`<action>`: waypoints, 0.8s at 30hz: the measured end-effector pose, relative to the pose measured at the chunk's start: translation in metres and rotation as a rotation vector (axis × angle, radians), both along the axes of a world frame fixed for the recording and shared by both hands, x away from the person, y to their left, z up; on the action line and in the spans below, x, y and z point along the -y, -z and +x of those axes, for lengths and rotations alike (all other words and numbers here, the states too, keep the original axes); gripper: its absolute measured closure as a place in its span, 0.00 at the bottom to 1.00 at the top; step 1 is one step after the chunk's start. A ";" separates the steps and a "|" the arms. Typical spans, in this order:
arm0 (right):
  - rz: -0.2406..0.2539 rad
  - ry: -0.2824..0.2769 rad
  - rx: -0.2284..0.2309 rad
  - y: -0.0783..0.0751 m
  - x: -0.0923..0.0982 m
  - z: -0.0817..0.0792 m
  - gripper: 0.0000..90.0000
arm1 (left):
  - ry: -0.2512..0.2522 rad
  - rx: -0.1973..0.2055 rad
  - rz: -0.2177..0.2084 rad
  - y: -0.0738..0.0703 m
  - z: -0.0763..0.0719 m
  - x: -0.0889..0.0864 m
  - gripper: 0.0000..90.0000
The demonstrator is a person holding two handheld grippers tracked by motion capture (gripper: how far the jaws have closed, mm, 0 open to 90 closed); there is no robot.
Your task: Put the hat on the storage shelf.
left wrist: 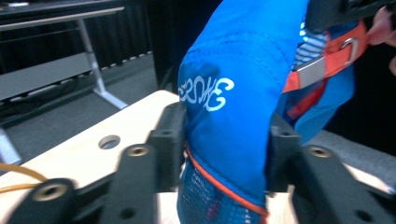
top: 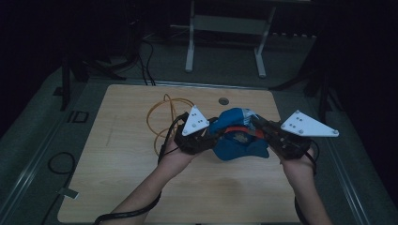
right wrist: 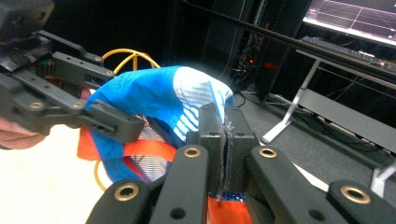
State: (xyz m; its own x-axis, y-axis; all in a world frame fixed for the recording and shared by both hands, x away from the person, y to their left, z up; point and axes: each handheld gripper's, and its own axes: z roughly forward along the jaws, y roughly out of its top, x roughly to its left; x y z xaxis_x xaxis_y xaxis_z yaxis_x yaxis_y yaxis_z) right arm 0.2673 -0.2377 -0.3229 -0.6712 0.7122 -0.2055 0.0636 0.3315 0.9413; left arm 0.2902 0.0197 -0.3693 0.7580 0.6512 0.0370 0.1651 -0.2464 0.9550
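I have both grippers on the blue cap (top: 239, 136), which I take as my landmark. It is held up off the wooden table (top: 126, 159), over the middle of the tabletop, between my two hands.

My left gripper (top: 209, 136) comes at the cap from its left side. In the left gripper view the jaws are clamped on a thick fold of the blue fabric (left wrist: 233, 102), just below the white lettering (left wrist: 206, 93), with an orange-edged hem and mesh hanging under the pinch. Beyond the lettering I see the cap's orange strap (left wrist: 336, 58) with its metal buckle.

My right gripper (top: 263, 131) meets the cap from its right side. In the right gripper view (right wrist: 225, 140) the jaws are pressed almost together on a thin edge of material, blue and orange cloth showing just below them. The cap's striped white panel (right wrist: 196, 100) bulges just beyond, and the left gripper (right wrist: 116, 123) reaches in at the far side of the cap.

Behind and to the left of the cap, a yellow cable (top: 162, 117) lies looped on the table. Just behind the cap there is a round hole (top: 224, 101) in the tabletop
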 end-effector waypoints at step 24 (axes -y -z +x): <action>0.022 -0.067 -0.024 0.019 -0.002 -0.022 0.98 | -0.065 0.062 0.020 -0.016 0.002 0.003 0.99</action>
State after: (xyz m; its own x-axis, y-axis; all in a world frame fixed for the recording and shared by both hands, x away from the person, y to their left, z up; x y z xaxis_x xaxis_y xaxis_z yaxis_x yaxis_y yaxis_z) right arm 0.2455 -0.2357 -0.3423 -0.7223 0.6695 -0.1734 0.0645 0.3149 0.9469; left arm 0.2927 0.0165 -0.3536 0.7098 0.6979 0.0956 0.1225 -0.2559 0.9589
